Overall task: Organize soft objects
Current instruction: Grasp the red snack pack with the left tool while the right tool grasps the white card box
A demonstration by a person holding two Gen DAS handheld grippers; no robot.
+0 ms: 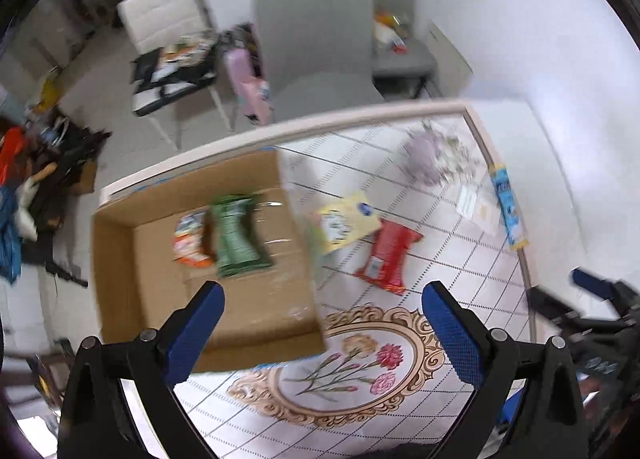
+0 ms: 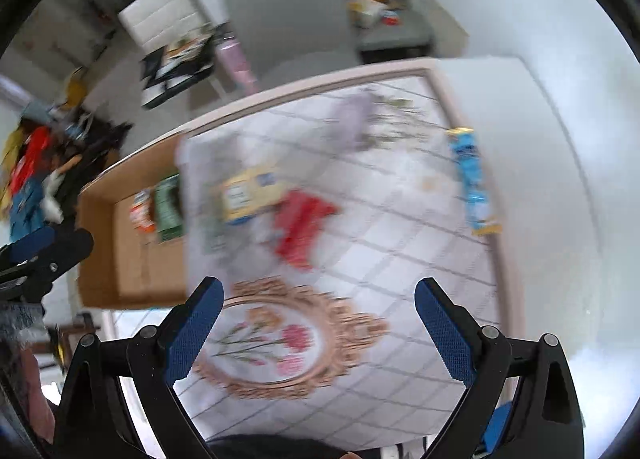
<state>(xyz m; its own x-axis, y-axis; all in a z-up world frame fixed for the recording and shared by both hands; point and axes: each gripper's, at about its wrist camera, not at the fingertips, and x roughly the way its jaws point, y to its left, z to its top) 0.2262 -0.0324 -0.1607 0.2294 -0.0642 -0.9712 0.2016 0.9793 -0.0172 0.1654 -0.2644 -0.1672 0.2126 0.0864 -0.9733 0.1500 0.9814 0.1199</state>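
Both grippers hang above the table with jaws spread wide and nothing between them — the left gripper (image 1: pixel 322 301) over the near edge of the open brown cardboard box (image 1: pixel 116 259), the right gripper (image 2: pixel 316 297) over the cloth's printed oval flower medallion (image 2: pixel 280 339).

Inside the box lie 2 soft packets side by side: a crinkled green foil pouch (image 1: pixel 236 235) and, at its 9 o'clock, a smaller orange-and-white snack bag (image 1: pixel 188 237), touching it.

On the white grid-patterned tablecloth (image 1: pixel 460 279), just beside the box at its 3 o'clock, sits a flat pale-yellow packet (image 1: pixel 348 221); a red wrapped packet (image 1: pixel 390 257) lies at the yellow one's 4 o'clock, overlapped by its corner. A long blue-and-yellow wrapper (image 1: pixel 508 207) rests along the table's right rim, well apart, and a blurred lilac soft bundle (image 1: pixel 422 153) sits near the far corner — its detail cannot be made out.
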